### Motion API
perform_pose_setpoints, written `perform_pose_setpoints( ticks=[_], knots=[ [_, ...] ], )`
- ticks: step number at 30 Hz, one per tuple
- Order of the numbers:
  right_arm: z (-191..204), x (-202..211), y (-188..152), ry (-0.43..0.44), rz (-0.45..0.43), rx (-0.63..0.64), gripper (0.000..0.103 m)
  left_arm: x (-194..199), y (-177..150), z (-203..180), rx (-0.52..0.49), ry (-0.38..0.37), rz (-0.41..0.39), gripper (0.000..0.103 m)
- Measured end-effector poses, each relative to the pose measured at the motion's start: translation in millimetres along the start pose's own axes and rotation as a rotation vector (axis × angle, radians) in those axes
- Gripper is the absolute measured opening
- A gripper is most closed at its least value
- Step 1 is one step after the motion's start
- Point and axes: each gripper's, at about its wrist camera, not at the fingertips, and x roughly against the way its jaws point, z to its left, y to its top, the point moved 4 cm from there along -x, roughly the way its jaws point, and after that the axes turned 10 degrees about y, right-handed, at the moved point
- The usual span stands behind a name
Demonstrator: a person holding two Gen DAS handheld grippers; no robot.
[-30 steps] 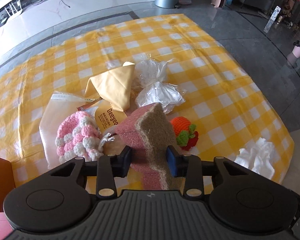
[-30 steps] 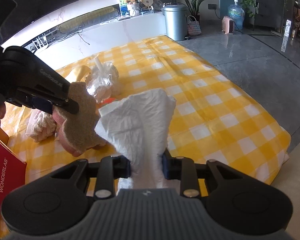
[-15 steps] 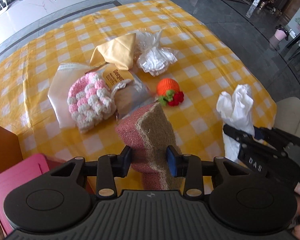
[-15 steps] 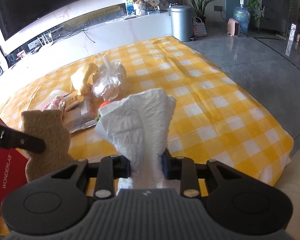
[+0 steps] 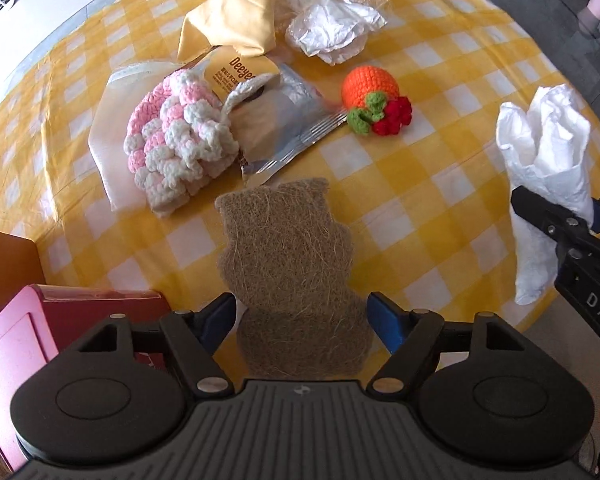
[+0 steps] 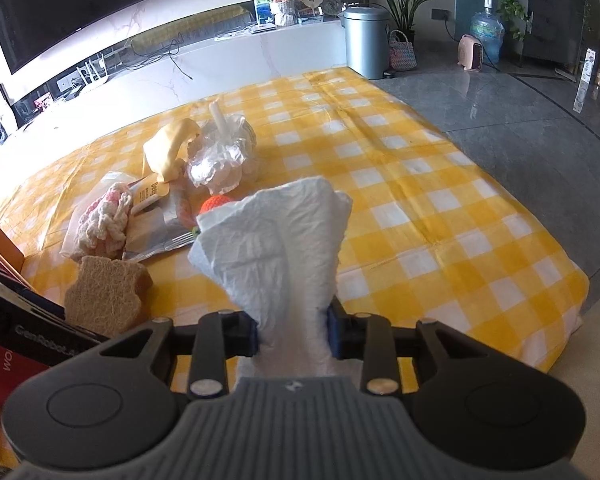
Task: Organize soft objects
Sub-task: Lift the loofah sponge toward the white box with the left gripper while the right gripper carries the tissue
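My left gripper (image 5: 302,318) is open, its fingers spread wide. The brown scrub sponge (image 5: 290,264) lies flat between them, near the table's front edge; it also shows in the right wrist view (image 6: 106,294). My right gripper (image 6: 292,334) is shut on a crumpled white tissue (image 6: 278,244), held above the yellow checked tablecloth (image 6: 440,200); the tissue also shows in the left wrist view (image 5: 544,160). On the cloth lie a pink-and-white crochet piece (image 5: 176,136), an orange crochet fruit (image 5: 370,92), a yellow cloth (image 5: 236,16) and a clear plastic bag (image 5: 332,28).
A foil snack packet (image 5: 284,116) lies beside the crochet piece. A pink-red box (image 5: 32,344) and an orange box (image 5: 4,264) stand at the table's left front. A grey bin (image 6: 366,42) stands on the floor beyond the table.
The left gripper's fingers have opened and the sponge, held upright on edge before, now lies flat between them. The left gripper drew back toward the front edge. The right gripper still holds the tissue.
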Motion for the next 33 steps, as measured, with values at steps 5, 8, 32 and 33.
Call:
perform_pose_setpoints(
  ticks=[5,8,32,33],
  knots=[
    [1.4,-3.1,-1.0,0.0,0.013,0.009,0.032,-11.7,6.0,-11.4,-0.008,0.101,0.031,0.09],
    [2.1,-4.9,-2.0,0.009,0.019,0.013,0.032,-18.9,9.5,-17.0,-0.019,0.143,0.044,0.091],
    [18.0,27.5,9.6,0.138,-0.122,0.025,0.032,138.0,-53.0,17.5,0.114,-0.155,-0.385,0.082],
    [20.3,30.5,11.4,0.158,-0.137,0.023,0.032,143.6,-59.0,25.8,0.14,-0.161,-0.403,0.082]
  ],
)
